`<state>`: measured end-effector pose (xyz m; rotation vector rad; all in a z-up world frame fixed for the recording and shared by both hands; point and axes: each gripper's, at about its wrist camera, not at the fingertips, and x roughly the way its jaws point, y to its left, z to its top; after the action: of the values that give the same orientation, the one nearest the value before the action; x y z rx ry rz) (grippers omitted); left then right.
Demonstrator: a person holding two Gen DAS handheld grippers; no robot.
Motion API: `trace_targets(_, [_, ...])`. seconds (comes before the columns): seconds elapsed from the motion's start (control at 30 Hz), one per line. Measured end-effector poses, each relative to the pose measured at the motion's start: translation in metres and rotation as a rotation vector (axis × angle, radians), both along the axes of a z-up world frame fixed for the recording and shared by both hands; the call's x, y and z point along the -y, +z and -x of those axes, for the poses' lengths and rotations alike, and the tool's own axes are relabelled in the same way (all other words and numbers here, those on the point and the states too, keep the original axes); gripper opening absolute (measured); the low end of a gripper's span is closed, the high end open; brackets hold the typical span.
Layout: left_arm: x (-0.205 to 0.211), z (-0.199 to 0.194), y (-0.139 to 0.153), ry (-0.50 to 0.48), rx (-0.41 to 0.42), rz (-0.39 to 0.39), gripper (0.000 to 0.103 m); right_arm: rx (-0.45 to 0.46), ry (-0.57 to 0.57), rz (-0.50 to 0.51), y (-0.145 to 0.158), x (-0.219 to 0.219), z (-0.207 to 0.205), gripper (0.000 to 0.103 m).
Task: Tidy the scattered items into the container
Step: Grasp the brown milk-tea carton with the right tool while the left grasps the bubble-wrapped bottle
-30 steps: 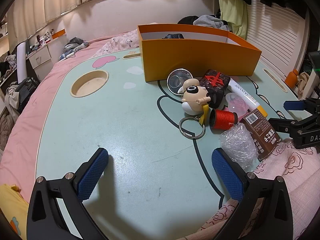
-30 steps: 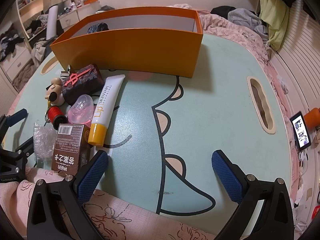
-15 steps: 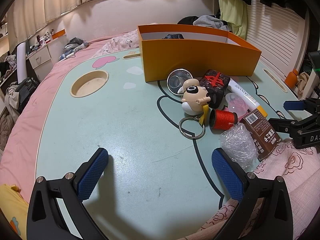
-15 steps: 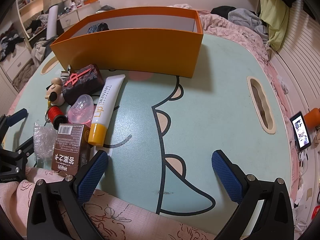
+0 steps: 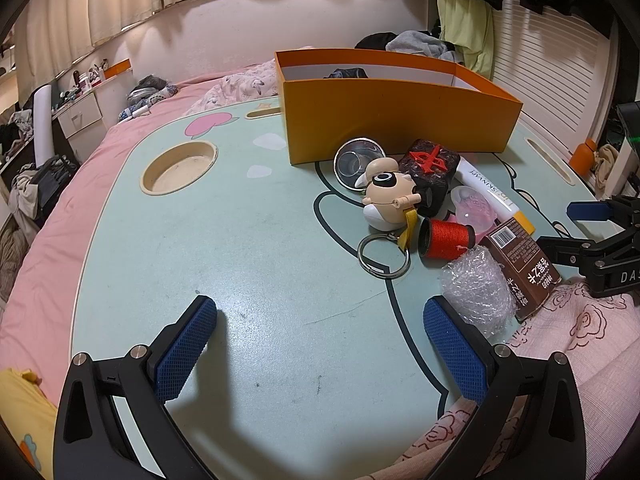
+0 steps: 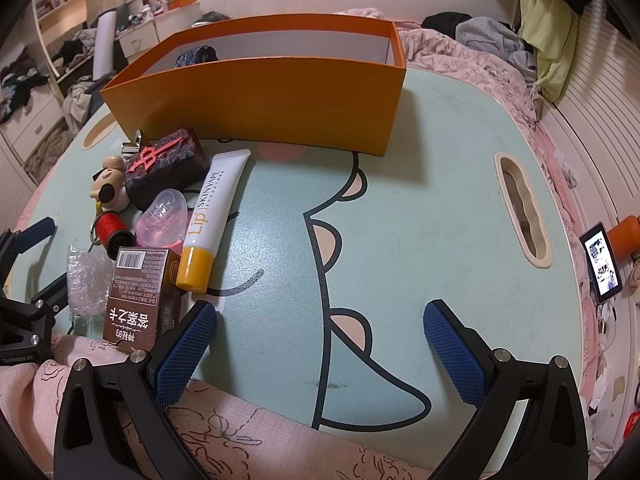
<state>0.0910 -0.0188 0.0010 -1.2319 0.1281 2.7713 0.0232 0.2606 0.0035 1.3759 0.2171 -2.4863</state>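
Both grippers hover low over the near edge of the mint-green table (image 5: 248,240), holding nothing. Left gripper (image 5: 320,328) has its blue pads spread wide over bare tabletop; right gripper (image 6: 320,336) is spread just as wide, its left pad just beside the brown carton (image 6: 136,296). The orange box (image 6: 272,100) stands at the far side, open-topped, with something dark inside. The scattered items sit in a tight cluster in front of it: metal cup (image 5: 356,160) against the box wall, dark block with red emblem (image 5: 432,168), cartoon figure keychain (image 5: 386,200) with its ring (image 5: 384,256), red thread spool (image 5: 446,238), pink plastic piece (image 6: 162,220), lip cream tube (image 6: 210,216), bubble wrap wad (image 5: 478,292) nearest, touching the carton.
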Motion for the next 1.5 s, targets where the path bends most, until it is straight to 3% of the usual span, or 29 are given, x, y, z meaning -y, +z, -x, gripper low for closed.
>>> trace_targets(0.1, [0.0, 0.0, 0.001, -0.001, 0.0, -0.001, 0.103, -0.002, -0.009, 0.001, 0.001, -0.001, -0.001, 0.103])
trace_targets(0.17, [0.0, 0.0, 0.002, -0.002, -0.001, -0.002, 0.103, -0.017, -0.012, 0.001, 0.003, 0.0, -0.004, 0.098])
trace_targets(0.23, [0.0, 0.0, 0.002, -0.002, -0.001, -0.002, 0.103, -0.055, -0.006, 0.009, 0.01, 0.001, -0.01, 0.086])
trace_targets(0.4, [0.0, 0.0, 0.002, -0.001, -0.001, -0.002, 0.103, -0.141, 0.075, 0.082, 0.035, 0.008, -0.031, 0.084])
trace_targets(0.63, [-0.002, -0.001, 0.004, 0.009, -0.017, 0.022, 0.103, -0.083, 0.214, 0.084, 0.038, 0.038, -0.032, 0.069])
trace_targets(0.83, [-0.004, -0.007, 0.01, 0.022, -0.072, 0.057, 0.103, 0.002, 0.305, 0.045, 0.024, 0.064, -0.03, 0.066])
trace_targets(0.97, [-0.004, -0.017, 0.025, -0.02, -0.151, 0.028, 0.103, 0.056, 0.316, 0.02, 0.013, 0.073, -0.026, 0.055])
trace_targets(1.07, [-0.005, -0.018, 0.037, -0.065, -0.158, -0.034, 0.103, 0.056, 0.314, 0.01, 0.01, 0.073, -0.028, 0.046])
trace_targets(1.1, [-0.006, -0.017, 0.04, -0.089, -0.15, -0.058, 0.103, 0.049, 0.306, 0.006, 0.011, 0.072, -0.028, 0.04])
trace_targets(1.2, [-0.017, -0.011, 0.043, -0.162, -0.103, -0.09, 0.101, 0.034, 0.288, 0.033, 0.012, 0.063, -0.031, 0.04])
trace_targets(1.43, [-0.039, 0.012, 0.021, -0.248, 0.064, -0.124, 0.073, -0.047, 0.183, 0.123, 0.027, 0.034, -0.034, 0.04])
trace_targets(1.5, [-0.042, 0.017, 0.013, -0.259, 0.104, -0.136, 0.071, -0.036, 0.17, 0.142, 0.027, 0.03, -0.033, 0.04])
